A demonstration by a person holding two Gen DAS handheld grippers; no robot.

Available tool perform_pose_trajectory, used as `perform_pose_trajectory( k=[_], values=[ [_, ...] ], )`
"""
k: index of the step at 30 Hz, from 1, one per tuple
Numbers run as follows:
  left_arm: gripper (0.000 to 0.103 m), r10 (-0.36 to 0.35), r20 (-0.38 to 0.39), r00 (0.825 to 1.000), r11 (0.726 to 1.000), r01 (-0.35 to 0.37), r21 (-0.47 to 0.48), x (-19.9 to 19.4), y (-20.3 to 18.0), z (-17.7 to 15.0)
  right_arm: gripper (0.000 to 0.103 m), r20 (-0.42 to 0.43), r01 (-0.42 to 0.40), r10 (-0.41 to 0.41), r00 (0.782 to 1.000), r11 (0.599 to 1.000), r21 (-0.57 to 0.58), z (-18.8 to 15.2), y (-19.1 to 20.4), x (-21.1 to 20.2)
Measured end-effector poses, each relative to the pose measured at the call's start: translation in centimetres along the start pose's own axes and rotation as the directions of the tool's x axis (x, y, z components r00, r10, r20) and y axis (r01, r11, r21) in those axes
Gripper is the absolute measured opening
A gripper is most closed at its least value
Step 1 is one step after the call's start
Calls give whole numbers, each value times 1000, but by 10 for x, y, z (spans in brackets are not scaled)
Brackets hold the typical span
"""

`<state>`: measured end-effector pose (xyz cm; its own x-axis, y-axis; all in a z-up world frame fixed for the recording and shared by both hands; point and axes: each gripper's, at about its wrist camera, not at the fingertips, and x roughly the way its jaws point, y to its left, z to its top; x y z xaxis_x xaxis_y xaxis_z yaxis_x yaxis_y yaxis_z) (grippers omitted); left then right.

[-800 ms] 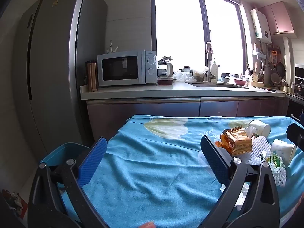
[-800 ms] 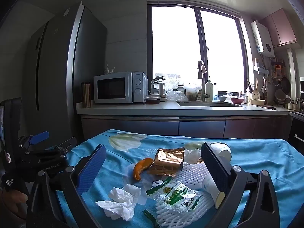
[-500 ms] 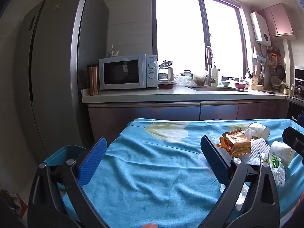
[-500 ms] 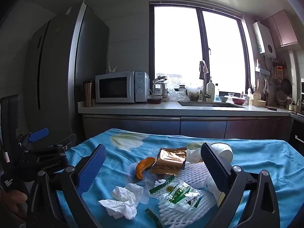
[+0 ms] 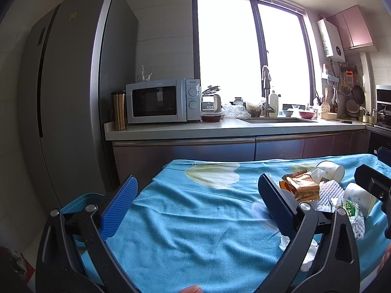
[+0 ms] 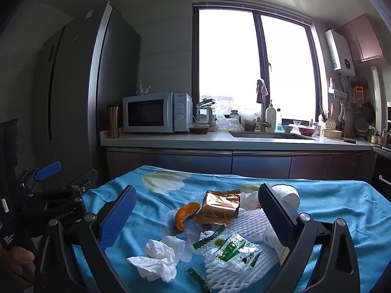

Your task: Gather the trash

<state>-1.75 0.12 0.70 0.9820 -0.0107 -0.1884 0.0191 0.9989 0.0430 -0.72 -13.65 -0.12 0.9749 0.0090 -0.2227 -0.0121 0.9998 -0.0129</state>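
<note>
Trash lies on a table with a blue cloth [image 6: 330, 202]: a crumpled white tissue [image 6: 158, 258], an orange peel [image 6: 185, 214], a gold wrapper [image 6: 217, 210], a green-and-clear packet [image 6: 229, 244] on white foam netting [image 6: 246, 222], and paper cups [image 6: 288, 193]. My right gripper [image 6: 198, 217] is open and empty above this pile. My left gripper [image 5: 198, 207] is open and empty over bare cloth [image 5: 195, 219], left of the gold wrapper [image 5: 303, 188], foam netting [image 5: 330, 193] and cups [image 5: 330, 168]. A blue bin [image 5: 75, 205] sits low at the table's left edge.
A kitchen counter [image 5: 220, 129] runs behind the table with a microwave [image 5: 158, 101], a steel mug [image 5: 118, 111], a kettle and a sink. A tall grey fridge [image 5: 70, 85] stands at the left. The left gripper's body [image 6: 48, 202] shows at the right wrist view's left.
Both views have shifted slightly: the counter and table sit lower in frame, so both grippers have tilted or risen a little. The trash has not moved and both grippers stay open.
</note>
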Motion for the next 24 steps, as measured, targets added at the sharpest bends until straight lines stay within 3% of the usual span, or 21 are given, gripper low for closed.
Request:
perform_pose_trajectory(
  k=[24],
  values=[
    [97, 2, 15, 1000, 1000, -2, 0, -4, -4, -2, 96, -1, -4, 4, 1000, 1000, 3, -1, -1, 1]
  ],
)
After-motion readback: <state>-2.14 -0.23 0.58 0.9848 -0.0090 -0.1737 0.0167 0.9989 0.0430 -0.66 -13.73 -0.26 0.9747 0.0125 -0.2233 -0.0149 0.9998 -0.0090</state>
